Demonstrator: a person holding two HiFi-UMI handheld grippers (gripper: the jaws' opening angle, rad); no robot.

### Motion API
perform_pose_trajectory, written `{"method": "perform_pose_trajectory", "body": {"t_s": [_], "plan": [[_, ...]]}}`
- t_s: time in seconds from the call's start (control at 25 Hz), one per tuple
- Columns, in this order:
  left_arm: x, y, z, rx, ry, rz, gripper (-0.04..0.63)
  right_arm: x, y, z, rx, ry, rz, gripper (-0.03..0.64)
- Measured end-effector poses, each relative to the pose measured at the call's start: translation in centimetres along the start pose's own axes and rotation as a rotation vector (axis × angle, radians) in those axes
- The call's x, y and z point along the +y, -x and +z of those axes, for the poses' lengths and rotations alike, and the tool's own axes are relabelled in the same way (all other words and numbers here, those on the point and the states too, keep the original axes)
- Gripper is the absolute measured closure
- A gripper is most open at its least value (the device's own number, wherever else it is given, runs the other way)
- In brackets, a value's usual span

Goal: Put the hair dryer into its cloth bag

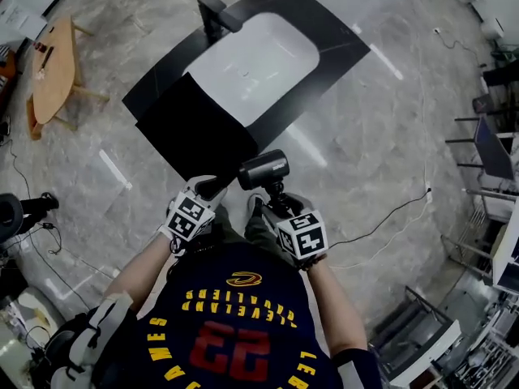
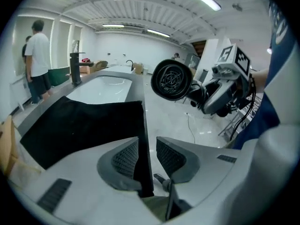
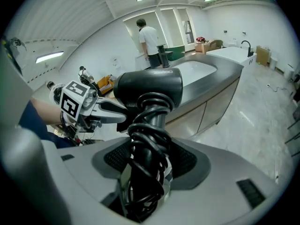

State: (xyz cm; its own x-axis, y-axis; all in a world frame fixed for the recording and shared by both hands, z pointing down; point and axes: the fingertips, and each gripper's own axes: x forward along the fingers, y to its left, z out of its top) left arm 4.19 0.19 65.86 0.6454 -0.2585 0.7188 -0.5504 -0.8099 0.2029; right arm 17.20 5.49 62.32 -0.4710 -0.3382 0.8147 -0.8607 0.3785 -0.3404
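A black hair dryer [image 1: 263, 171] [image 2: 171, 80] [image 3: 147, 90] stands upright in the air just before the counter's near corner. Its cord is wound round its handle. My right gripper [image 1: 274, 205] [image 3: 150, 161] is shut on that wrapped handle. The black cloth bag [image 1: 199, 132] [image 2: 79, 121] lies flat on the dark counter [image 1: 340, 51], with its near corner hanging over the edge. My left gripper [image 1: 207, 193] [image 2: 146, 156] stands at that corner. The bag's edge runs between its jaws, with a gap showing beside the right pad, so it is open.
A white basin [image 1: 259, 59] and a black faucet [image 1: 215, 14] lie beyond the bag. A wooden table [image 1: 53, 67] stands at the left and desks [image 1: 491, 136] at the right. A cable [image 1: 381, 221] trails on the floor. A person [image 2: 38, 62] stands by the counter's far end.
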Motion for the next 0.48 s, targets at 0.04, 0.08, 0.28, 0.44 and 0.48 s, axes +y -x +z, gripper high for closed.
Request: {"method": "perform_pose_trajectory", "body": {"t_s": [0.04,0.08,0.28,0.44,0.48], "plan": [[-0.2,-0.6,-0.1,0.021,-0.020,0.001,0.497,-0.4,0.4,-0.6,0.002,-0.005,-0.007,0.371],[-0.3,-1.1,-0.3,0.042,-0.036,0.003,0.497,-0.7,0.7,-1.2,0.005,-0.008,-0.013,0.371],[0.1,-3.4,-1.3,0.147,-0.117,0.043,0.497,-1.6,1.4,-3.6,0.017,-0.036,-0.025,0.371],[0.7,-4.5,-2.5,0.248,-0.182,0.076,0.499,-1.5,1.2,-4.6,0.023,-0.045,-0.017,0.371],[0.7,-4.7,-2.7,0.259,-0.186,0.079,0.499,-1.4,1.1,-4.8,0.024,-0.045,-0.015,0.371]]}}
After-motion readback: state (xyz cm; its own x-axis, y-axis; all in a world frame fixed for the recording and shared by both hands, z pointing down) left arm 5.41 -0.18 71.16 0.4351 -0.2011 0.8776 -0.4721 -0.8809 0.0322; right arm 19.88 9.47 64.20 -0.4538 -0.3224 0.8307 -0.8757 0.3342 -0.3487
